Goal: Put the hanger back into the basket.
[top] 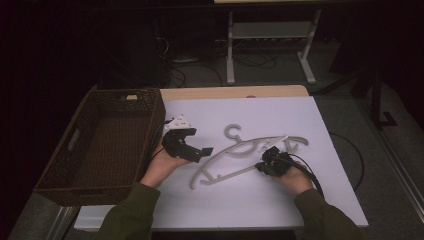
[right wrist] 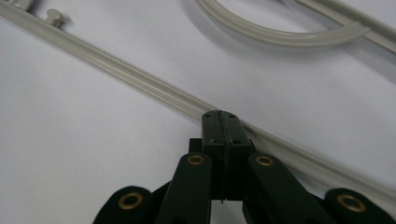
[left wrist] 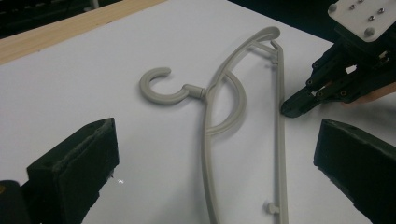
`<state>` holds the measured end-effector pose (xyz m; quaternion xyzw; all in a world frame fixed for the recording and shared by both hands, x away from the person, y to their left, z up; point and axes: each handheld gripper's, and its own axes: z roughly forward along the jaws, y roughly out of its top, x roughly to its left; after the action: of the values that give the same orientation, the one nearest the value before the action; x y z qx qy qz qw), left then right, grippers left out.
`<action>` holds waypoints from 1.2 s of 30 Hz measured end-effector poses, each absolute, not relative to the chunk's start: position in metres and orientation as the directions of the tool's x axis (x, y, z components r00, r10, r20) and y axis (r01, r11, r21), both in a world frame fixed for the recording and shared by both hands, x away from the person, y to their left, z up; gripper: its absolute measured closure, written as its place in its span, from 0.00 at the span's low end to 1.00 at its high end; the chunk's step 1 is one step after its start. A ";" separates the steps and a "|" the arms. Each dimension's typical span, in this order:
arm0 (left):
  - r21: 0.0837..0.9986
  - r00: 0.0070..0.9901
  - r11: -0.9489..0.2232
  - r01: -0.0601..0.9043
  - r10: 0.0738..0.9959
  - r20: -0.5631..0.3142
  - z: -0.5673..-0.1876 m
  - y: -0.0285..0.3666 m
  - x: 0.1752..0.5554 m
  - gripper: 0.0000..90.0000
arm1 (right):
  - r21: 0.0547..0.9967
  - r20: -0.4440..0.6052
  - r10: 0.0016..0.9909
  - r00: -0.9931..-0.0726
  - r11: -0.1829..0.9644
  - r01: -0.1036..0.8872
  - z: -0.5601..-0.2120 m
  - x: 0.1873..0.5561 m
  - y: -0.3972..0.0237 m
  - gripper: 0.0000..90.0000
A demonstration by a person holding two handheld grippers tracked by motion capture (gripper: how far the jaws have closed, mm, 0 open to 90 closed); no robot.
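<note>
A grey plastic hanger [top: 240, 144] lies flat on the white table sheet, hook pointing to the far side. My left gripper [top: 197, 142] hovers at the hanger's left end, wide open, with nothing between its pads. In the left gripper view the hanger [left wrist: 205, 140] runs up between the two black jaws. My right gripper [top: 267, 160] is shut, its tip down at the hanger's straight bottom bar near the right end. In the right gripper view the closed tip [right wrist: 220, 119] rests against that bar [right wrist: 140, 81] with nothing gripped. The left gripper view also catches the right gripper [left wrist: 292, 108].
A dark wicker basket [top: 125, 91] stands empty at the table's left, close to my left hand. The white sheet [top: 250, 210] covers most of the table, with a wooden strip [top: 235, 92] along the far edge. A white frame [top: 270, 30] and cables sit on the floor beyond.
</note>
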<state>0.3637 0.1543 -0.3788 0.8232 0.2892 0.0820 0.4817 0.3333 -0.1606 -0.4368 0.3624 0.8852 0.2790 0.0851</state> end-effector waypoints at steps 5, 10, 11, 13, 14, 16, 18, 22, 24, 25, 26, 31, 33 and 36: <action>0.839 0.818 -0.369 0.399 0.556 -0.145 -0.380 0.153 0.364 0.00 | 0.556 0.054 0.691 -0.721 0.579 0.596 -0.437 0.333 -0.161 0.99; 0.839 0.820 -0.371 0.399 0.554 -0.145 -0.380 0.153 0.364 0.00 | 0.580 0.063 0.688 -0.723 0.564 0.587 -0.432 0.333 -0.161 0.99; 0.839 0.820 -0.371 0.399 0.554 -0.145 -0.380 0.153 0.364 0.00 | 0.580 0.063 0.688 -0.723 0.564 0.587 -0.432 0.333 -0.161 0.99; 0.840 0.819 -0.367 0.399 0.555 -0.147 -0.379 0.154 0.364 0.00 | 0.611 0.056 0.695 -0.717 0.544 0.575 -0.426 0.333 -0.162 0.99; 0.841 0.819 -0.367 0.399 0.555 -0.146 -0.379 0.154 0.365 0.00 | 0.637 0.058 0.699 -0.713 0.524 0.566 -0.421 0.335 -0.162 0.99; 0.840 0.820 -0.369 0.398 0.554 -0.145 -0.379 0.154 0.365 0.00 | 0.642 0.059 0.701 -0.710 0.518 0.566 -0.420 0.336 -0.162 0.99; 0.839 0.819 -0.368 0.400 0.554 -0.148 -0.380 0.153 0.364 0.00 | 0.644 0.069 0.700 -0.711 0.513 0.567 -0.421 0.340 -0.160 0.99; 0.840 0.820 -0.368 0.398 0.554 -0.146 -0.380 0.153 0.364 0.00 | 0.631 0.060 0.701 -0.710 0.524 0.571 -0.426 0.342 -0.158 0.99; 0.840 0.820 -0.369 0.399 0.554 -0.146 -0.380 0.153 0.364 0.00 | 0.627 0.069 0.706 -0.705 0.519 0.581 -0.428 0.342 -0.157 0.99; 0.839 0.820 -0.369 0.399 0.554 -0.146 -0.380 0.153 0.364 0.00 | 0.627 0.069 0.706 -0.705 0.519 0.581 -0.428 0.342 -0.157 0.99; 0.838 0.819 -0.370 0.401 0.554 -0.147 -0.380 0.153 0.364 0.00 | 0.623 0.067 0.704 -0.707 0.524 0.580 -0.430 0.343 -0.157 0.99; 0.836 0.822 -0.380 0.395 0.553 -0.137 -0.380 0.152 0.364 0.00 | 0.598 0.066 0.696 -0.715 0.547 0.586 -0.435 0.342 -0.158 0.99; 0.836 0.821 -0.378 0.398 0.554 -0.140 -0.381 0.152 0.365 0.00 | 0.595 0.062 0.697 -0.714 0.549 0.587 -0.435 0.342 -0.157 0.99; 0.825 0.821 -0.400 0.400 0.556 -0.129 -0.384 0.149 0.366 0.00 | 0.598 0.049 0.696 -0.717 0.555 0.579 -0.435 0.342 -0.156 0.99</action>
<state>0.3659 0.1486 -0.3843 0.8324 0.2869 0.0836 0.4667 0.3422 -0.1560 -0.4354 0.3635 0.8764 0.3007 0.0970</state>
